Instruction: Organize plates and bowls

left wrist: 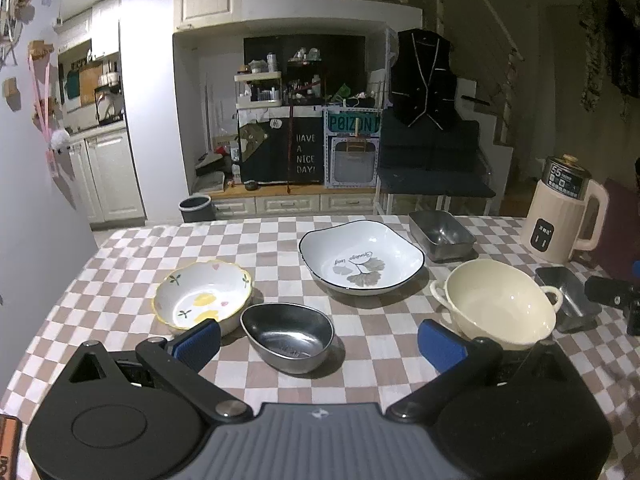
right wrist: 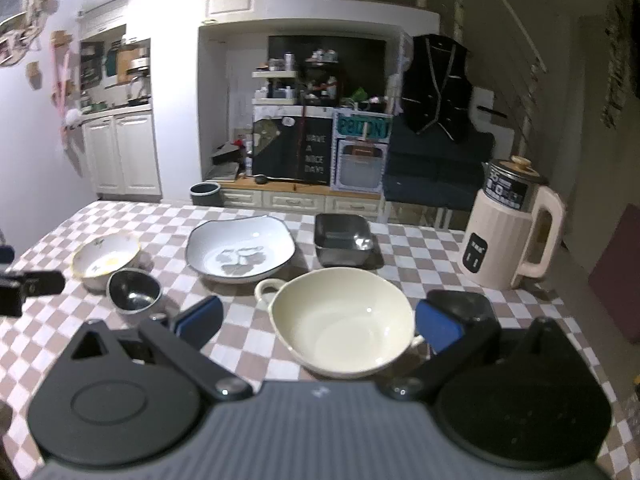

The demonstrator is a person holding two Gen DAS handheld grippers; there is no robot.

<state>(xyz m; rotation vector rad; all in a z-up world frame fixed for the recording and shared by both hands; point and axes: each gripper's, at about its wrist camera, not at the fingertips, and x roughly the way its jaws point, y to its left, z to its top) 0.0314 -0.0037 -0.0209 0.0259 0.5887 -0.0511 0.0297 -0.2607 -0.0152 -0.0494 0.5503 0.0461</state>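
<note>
— What sits on the checkered tablecloth (left wrist: 360, 364)?

— Biggest, the white ginkgo-leaf plate (left wrist: 361, 257) at the middle. Then the cream two-handled bowl (right wrist: 342, 324), framed by the right gripper (right wrist: 319, 326), fingers spread, holding nothing.

— And smaller?

— The floral bowl (left wrist: 203, 294), touching the steel oval bowl (left wrist: 287, 336); the left gripper (left wrist: 319, 346) gapes empty above that. Two steel rectangular trays (left wrist: 441, 235) lie right.

Left gripper (left wrist: 318, 342) hovers, jaws wide apart, over the steel bowl (left wrist: 287, 336) on the checkered tablecloth (left wrist: 120, 248).
</note>
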